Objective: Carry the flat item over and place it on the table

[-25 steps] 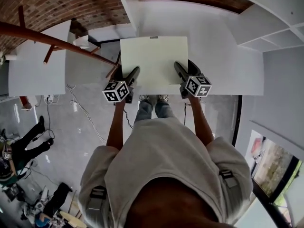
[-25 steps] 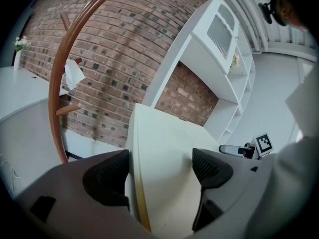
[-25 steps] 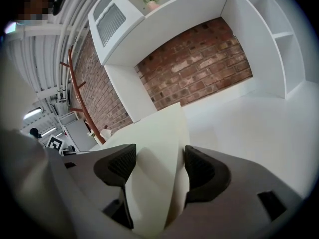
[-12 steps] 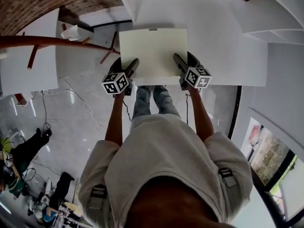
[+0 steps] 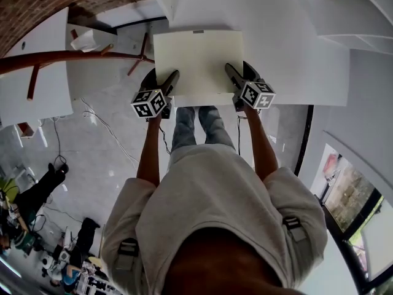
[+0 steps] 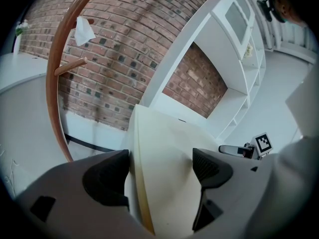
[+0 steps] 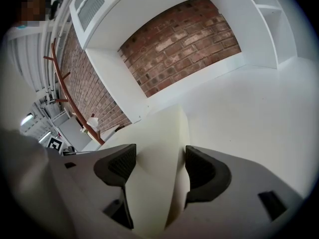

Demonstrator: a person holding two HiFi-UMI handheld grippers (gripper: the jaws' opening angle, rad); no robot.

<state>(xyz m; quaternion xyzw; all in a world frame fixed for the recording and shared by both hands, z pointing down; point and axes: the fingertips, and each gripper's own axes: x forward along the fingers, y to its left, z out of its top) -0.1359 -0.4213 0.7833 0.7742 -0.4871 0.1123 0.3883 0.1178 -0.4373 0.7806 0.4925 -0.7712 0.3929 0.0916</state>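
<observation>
Left gripper (image 6: 159,171): jaws part-open, clamped on the near edge of the board (image 6: 164,148), one pad on each face. Right gripper (image 7: 159,168): same, pads pinching the board (image 7: 159,143) through its thickness. Nothing else is in either grip.

In the head view we hold the board (image 5: 198,66) flat. The left gripper (image 5: 164,82) is at its near-left corner and the right gripper (image 5: 236,75) at its near-right. The board sits over the near part of the white table (image 5: 288,60). We can't tell if it's touching down yet.

Handling, our read:
- It looks stiff, with no visible sag though only the near edge is held.
- It's probably light, a thick cream panel, maybe foam-like.
- The faces look smooth, so it could slip if the pinch eases.
- The far edge is cantilevered, so we'd hold both near corners, wide apart and level.

A wooden rack (image 5: 73,57) stands to the left, well apart.
</observation>
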